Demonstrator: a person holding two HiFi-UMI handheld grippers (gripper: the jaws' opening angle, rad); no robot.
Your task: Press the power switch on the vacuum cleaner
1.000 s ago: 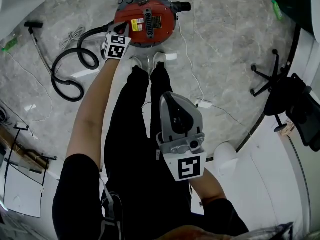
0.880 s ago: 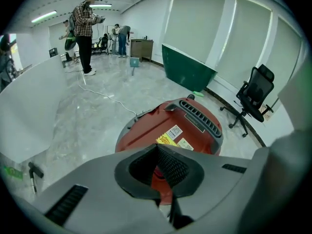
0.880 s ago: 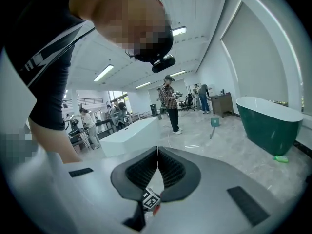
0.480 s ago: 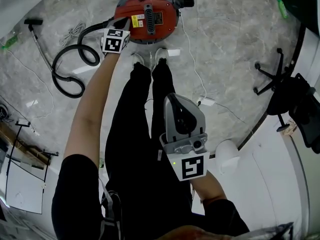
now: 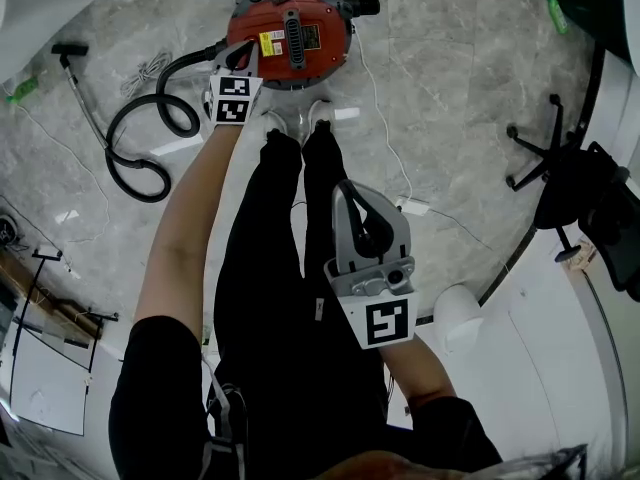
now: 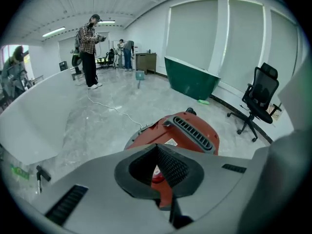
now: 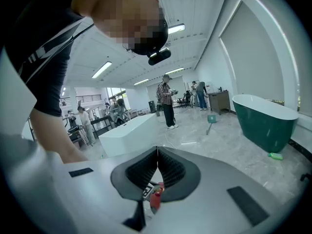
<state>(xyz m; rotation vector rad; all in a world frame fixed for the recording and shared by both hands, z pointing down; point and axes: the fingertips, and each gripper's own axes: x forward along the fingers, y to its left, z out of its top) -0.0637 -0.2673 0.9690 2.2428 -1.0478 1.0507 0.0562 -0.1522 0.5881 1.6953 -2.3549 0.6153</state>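
Observation:
The round red vacuum cleaner (image 5: 290,30) stands on the marble floor just past the person's shoes, its black hose (image 5: 140,143) coiling off to the left. My left gripper (image 5: 244,62) reaches down to the vacuum's near-left edge, jaws shut with nothing between them. In the left gripper view the closed left gripper (image 6: 157,146) points over the vacuum's red top (image 6: 192,133) and its grey vent. A red part of the vacuum shows in the gap below the tips. My right gripper (image 5: 346,192) hangs at thigh height, away from the vacuum, and the right gripper (image 7: 157,149) is shut and holds nothing.
A white power cable (image 5: 385,118) runs from the vacuum across the floor to the right. A floor wand (image 5: 75,78) lies at the left. A black office chair (image 5: 550,163) stands at the right, a green bathtub (image 6: 191,79) beyond. People (image 6: 89,50) stand far off.
The left gripper has stayed at the vacuum's near-left edge, shifting only slightly. The right gripper has turned a little at thigh height. Both stay shut.

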